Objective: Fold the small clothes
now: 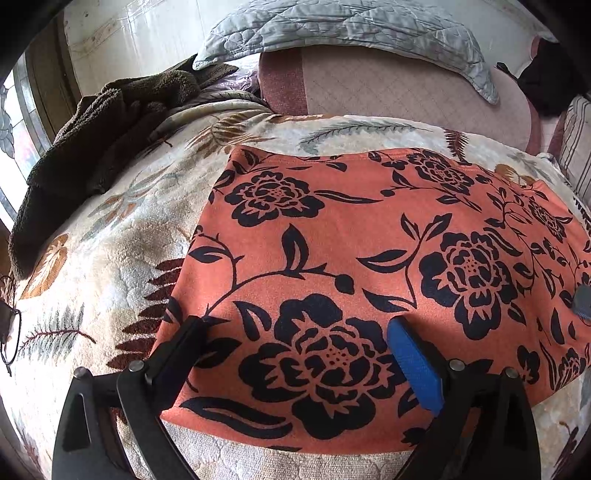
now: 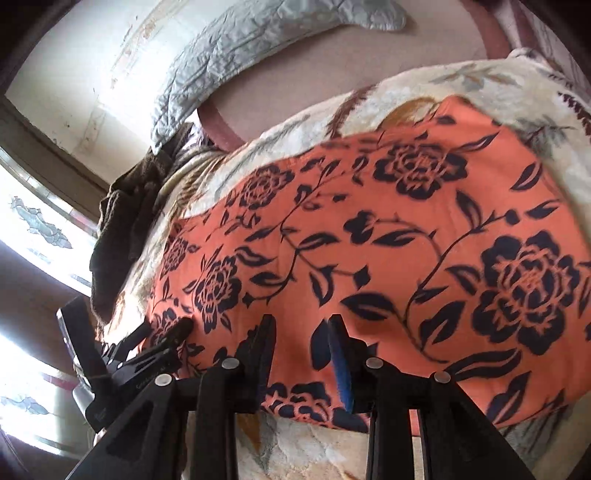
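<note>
An orange garment with black flower print (image 1: 369, 240) lies spread flat on a cream leaf-patterned blanket (image 1: 110, 240). My left gripper (image 1: 295, 325) is open wide, its fingers resting over the garment's near left part, nothing between them. My right gripper (image 2: 302, 323) hovers over the garment (image 2: 388, 229) at its near edge, jaws partly open with a narrow gap and orange cloth showing between them. The left gripper (image 2: 166, 332) also shows in the right wrist view at the garment's left edge.
A dark brown fleece item (image 1: 92, 147) lies at the blanket's far left. A grey quilted cover (image 1: 351, 26) and a pink headboard cushion (image 1: 388, 85) are behind. Eyeglasses (image 1: 9, 332) lie at the left edge. A window (image 2: 37, 221) is to the left.
</note>
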Available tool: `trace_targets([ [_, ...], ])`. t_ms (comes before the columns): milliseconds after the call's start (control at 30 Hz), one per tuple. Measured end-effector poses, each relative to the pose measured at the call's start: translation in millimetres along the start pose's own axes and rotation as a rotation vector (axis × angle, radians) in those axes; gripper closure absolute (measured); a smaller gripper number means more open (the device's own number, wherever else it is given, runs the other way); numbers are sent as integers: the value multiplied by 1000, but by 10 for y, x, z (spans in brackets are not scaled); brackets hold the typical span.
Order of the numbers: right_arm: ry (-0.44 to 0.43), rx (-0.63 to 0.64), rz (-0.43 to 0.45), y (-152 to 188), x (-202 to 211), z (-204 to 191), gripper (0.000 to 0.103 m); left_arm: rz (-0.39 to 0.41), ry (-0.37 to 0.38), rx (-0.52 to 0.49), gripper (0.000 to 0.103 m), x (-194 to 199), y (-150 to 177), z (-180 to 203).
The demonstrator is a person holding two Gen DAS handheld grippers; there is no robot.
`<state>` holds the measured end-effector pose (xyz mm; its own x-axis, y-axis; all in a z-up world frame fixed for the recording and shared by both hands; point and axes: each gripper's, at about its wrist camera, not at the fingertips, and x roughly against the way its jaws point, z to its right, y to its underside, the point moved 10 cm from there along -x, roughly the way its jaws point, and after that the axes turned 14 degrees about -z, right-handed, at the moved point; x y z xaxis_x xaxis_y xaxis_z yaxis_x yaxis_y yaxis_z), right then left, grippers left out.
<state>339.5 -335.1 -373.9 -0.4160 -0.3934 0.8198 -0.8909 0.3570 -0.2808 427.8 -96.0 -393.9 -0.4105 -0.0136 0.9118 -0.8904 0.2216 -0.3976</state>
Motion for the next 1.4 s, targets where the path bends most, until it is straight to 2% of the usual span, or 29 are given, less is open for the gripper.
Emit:
trace_targets([
  [100,43,-66,89,-109,206,189,70,2,1,-1,4,2,0,9],
  [233,65,-124,127,-188,335,372,70,3,2,-1,4,-1,0,9],
  [367,119,-163,108,-203,314,524,70,3,3,-1,4,-3,1,10],
  [467,192,-198,38,-136,151,691,70,3,2,-1,4,-4,4,8],
  [933,190,-191,42,-136,153,686,70,5,2,-3,4,17,6,3],
  [1067,204,-132,149,-389,401,615,70,55,-22,29,4,164,-67,-148],
  [1167,175,-118,199,-652,491,632,70,73,-38,92,4,226,-140,-391],
  [1333,144,-173,181,-1007,323,884,70,14,-102,173,4,65,-130,-763],
  [1400,199,-210,148,-1070,201,1102,70,-7,-110,165,4,-12,-109,-792],
])
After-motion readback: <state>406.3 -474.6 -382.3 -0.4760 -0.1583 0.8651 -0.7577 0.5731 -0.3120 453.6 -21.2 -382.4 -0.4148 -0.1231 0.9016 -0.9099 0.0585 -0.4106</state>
